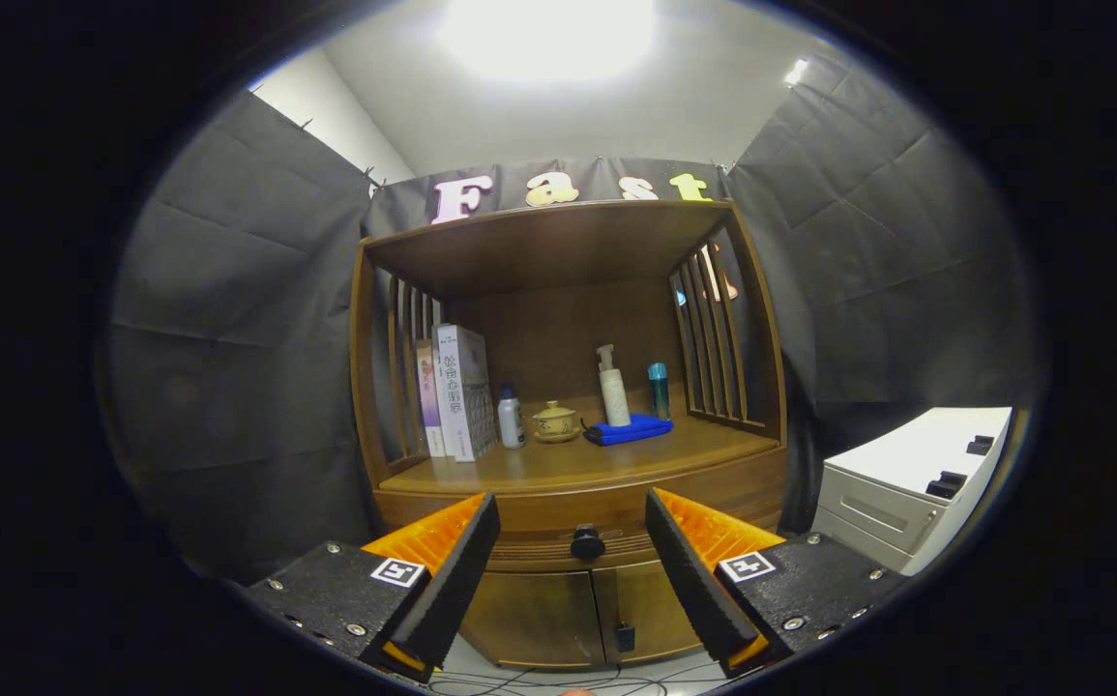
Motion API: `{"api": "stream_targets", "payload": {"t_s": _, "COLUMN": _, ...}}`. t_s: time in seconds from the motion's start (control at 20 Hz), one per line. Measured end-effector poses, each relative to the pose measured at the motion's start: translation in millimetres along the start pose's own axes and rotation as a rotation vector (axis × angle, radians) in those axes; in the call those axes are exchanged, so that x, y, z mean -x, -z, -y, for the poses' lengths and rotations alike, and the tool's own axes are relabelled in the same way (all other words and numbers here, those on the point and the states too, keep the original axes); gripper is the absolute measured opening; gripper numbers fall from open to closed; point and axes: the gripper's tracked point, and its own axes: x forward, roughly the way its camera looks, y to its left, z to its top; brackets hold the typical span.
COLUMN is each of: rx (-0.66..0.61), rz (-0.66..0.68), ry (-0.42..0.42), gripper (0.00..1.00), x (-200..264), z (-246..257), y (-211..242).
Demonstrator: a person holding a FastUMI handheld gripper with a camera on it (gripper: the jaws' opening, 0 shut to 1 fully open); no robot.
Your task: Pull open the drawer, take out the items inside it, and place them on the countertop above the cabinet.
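Drawer (558,556) closed, long axis crosswise, knob (587,543) facing wide-spread fingers (573,522).

The handheld gripper (573,570) shows as two long wedge-shaped fingers (447,580) with finely ribbed sides and flat, grainy-textured inner faces, standing apart with a wide gap between them. Each finger is mounted on a black, rough-textured block studded with small silver screws. Each block carries a small square white tag printed with a black pattern on its upper corner nearest the finger.
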Motion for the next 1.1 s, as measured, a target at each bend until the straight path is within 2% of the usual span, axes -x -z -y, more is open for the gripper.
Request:
{"api": "stream_targets", "payload": {"t_s": 0.25, "rx": 0.021, "rz": -0.019, "ry": 0.032, "gripper": 0.95, "x": -31, "z": 13, "y": 11}}
{"api": "stream_targets", "payload": {"t_s": 0.5, "rx": 0.038, "rz": -0.043, "ry": 0.023, "gripper": 0.95, "x": -63, "z": 15, "y": 31}}
{"api": "stream_targets", "payload": {"t_s": 0.8, "rx": 0.067, "rz": -0.104, "ry": -0.002, "gripper": 0.95, "x": -100, "z": 10, "y": 70}}
{"api": "stream_targets", "payload": {"t_s": 1.1, "rx": 0.070, "rz": -0.179, "ry": 0.014, "gripper": 0.95, "x": -127, "z": 17, "y": 105}}
